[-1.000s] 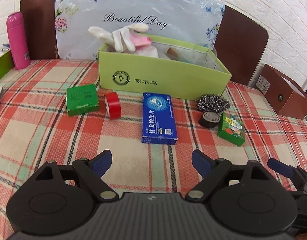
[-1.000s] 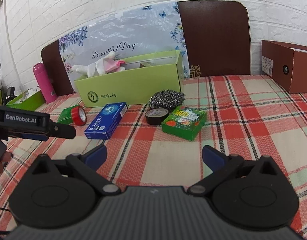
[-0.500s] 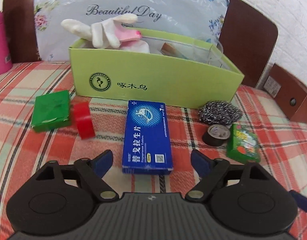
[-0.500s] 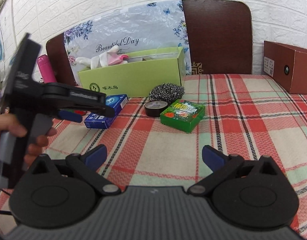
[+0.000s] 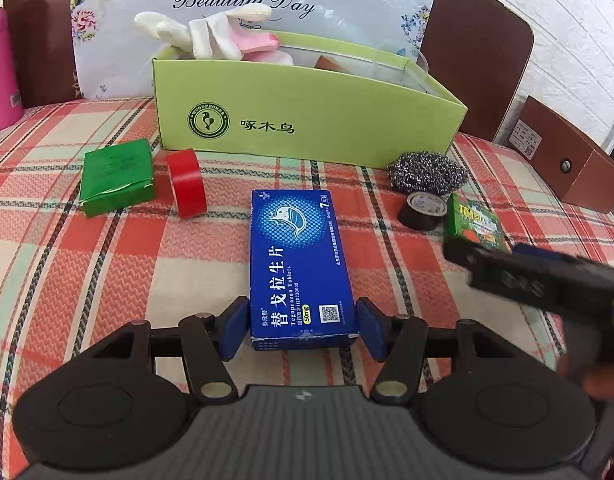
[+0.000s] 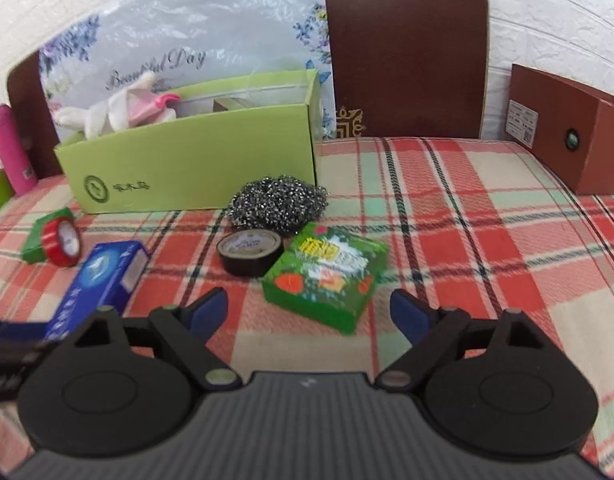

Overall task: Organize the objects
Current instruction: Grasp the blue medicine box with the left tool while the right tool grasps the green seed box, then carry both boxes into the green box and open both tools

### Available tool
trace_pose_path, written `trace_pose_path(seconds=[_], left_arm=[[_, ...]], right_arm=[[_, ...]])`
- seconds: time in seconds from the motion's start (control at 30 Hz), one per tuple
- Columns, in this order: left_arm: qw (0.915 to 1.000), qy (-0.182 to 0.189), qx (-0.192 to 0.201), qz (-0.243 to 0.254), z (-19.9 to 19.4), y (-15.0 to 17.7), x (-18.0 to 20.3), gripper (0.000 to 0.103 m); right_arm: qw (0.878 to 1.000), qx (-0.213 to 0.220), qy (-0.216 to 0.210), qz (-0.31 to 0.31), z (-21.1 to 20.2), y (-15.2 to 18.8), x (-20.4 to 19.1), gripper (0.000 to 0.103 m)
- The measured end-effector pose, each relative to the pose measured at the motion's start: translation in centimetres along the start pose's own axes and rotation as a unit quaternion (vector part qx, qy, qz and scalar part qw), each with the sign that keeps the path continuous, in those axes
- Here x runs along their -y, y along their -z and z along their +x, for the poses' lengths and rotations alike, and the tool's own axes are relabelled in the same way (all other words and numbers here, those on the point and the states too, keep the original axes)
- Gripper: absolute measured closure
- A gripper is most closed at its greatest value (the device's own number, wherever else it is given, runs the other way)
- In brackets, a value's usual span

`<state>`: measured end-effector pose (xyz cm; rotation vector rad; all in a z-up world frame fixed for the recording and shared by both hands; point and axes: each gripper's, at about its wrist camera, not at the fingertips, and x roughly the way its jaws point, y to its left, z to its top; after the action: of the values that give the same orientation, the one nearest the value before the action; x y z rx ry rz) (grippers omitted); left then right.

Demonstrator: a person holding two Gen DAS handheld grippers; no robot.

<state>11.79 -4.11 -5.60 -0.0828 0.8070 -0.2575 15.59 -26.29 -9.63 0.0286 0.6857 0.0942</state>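
the left gripper (image 5: 303, 330) is now closing its blue pads against both long sides of the blue tablet box (image 5: 301, 264), whereas a second ago it was hanging spread and well short of it. the box is lying flat on the plaid tablecloth (image 5: 107, 264), its long axis running away toward the lime cardboard box (image 5: 307, 120). the right gripper (image 6: 309, 308) is sitting spread wide, holding nothing, now just short of the green floral box (image 6: 327, 276). only the left view is showing the box's printed top; only the right is showing black tape (image 6: 249, 254) touching the floral box.
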Motion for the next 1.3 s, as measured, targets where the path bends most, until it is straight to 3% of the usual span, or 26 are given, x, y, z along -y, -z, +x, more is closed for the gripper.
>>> trace_pose_path(seconds=[0.03,0.07,0.2,0.27,0.4,0.5,0.57,0.63,0.97,1.03,1.2,1.3], left_arm=[[1.0,0.0,-0.001,0.0,-0.1,0.0,-0.1,0.042],[1.0,0.001,-0.002,-0.001,-0.2,0.1,-0.3,0.042],[0.9999,0.008,-0.005,0.004,-0.8,0.8,-0.9,0.042],[0.9998,0.007,-0.007,0.018,-1.3,1.2,-0.9,0.042],[0.9994,0.006,-0.013,0.031,-2.7,2.5,-1.0,0.042],[0.9994,-0.006,-0.014,0.031,-3.3,3.0,-0.9,0.041],[0.9992,-0.018,-0.015,0.031,-3.0,2.9,-0.8,0.034],[0.9988,-0.038,-0.016,0.026,-2.6,2.5,-0.6,0.03],[0.9988,-0.045,-0.017,0.013,-0.9,1.1,-0.3,0.029],[0.9987,-0.047,-0.017,0.015,-0.7,1.0,-0.2,0.029],[0.9985,-0.047,-0.013,0.024,-0.2,0.8,-0.2,0.026],[0.9988,-0.043,-0.008,0.021,-0.2,0.8,-0.4,0.028]], right_arm=[[1.0,-0.003,0.008,0.0,0.6,-0.2,-0.1,0.021],[1.0,-0.01,0.014,0.004,1.2,-0.2,-0.1,0.037],[1.0,-0.009,-0.01,0.009,-0.1,0.9,0.8,0.038],[0.999,-0.01,-0.04,-0.031,-1.4,2.2,0.8,0.038],[0.985,-0.004,-0.099,-0.144,-4.8,5.5,-0.2,0.038],[0.976,-0.012,-0.137,-0.17,-7.1,7.2,-0.5,0.037],[0.976,-0.021,-0.148,-0.16,-7.9,7.7,-0.6,0.033],[0.98,-0.028,-0.14,-0.142,-8.1,7.7,-0.8,0.021],[0.989,-0.031,-0.115,-0.094,-7.7,7.2,-2.5,0.022],[0.99,-0.033,-0.103,-0.09,-7.2,7.1,-2.9,0.024],[0.992,-0.025,-0.092,-0.077,-7.0,6.9,-2.9,0.042],[0.993,-0.027,-0.091,-0.072,-6.8,6.8,-2.6,0.042]])
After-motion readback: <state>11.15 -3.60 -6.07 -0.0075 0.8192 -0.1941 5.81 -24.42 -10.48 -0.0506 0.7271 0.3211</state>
